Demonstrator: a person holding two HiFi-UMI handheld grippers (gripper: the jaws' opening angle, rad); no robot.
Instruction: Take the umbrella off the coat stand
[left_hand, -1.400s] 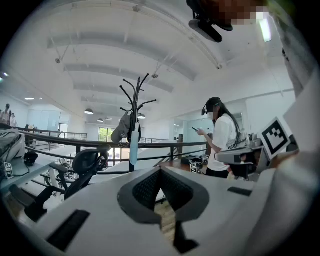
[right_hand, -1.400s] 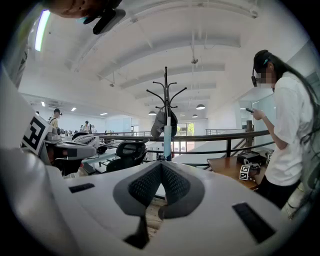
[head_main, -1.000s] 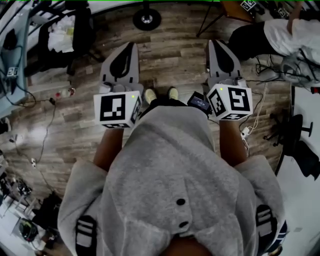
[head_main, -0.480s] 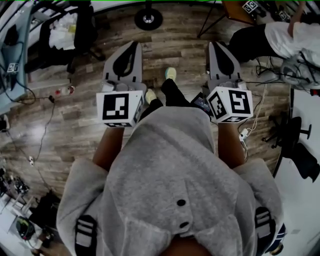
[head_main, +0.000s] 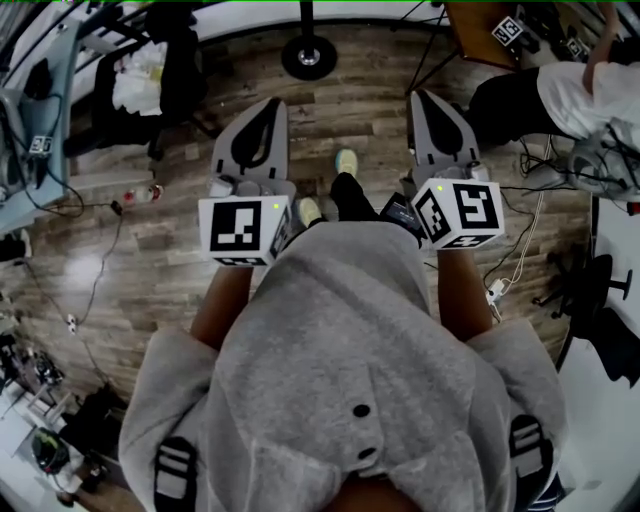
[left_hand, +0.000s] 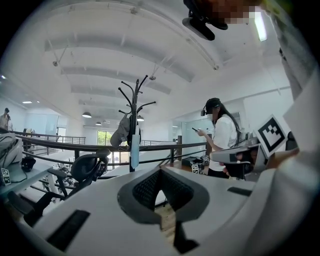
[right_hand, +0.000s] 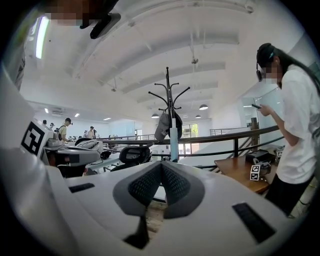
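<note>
Two grippers are held out level over the wooden floor. On the left, the left gripper has its fingers pressed together with nothing between them. Far ahead, between the two, is the coat stand. A pale blue umbrella hangs shut along its pole beside a grey garment, well apart from both grippers. On the right, the right gripper likewise has its fingers closed and empty. Farther right, a person in a white shirt stands near a wooden counter.

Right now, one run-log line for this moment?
left gripper: jaws together, empty | right gripper: jaws together, empty | light blue umbrella: hanging on coat stand, ahead, untouched | grasp: not yet begun
</note>
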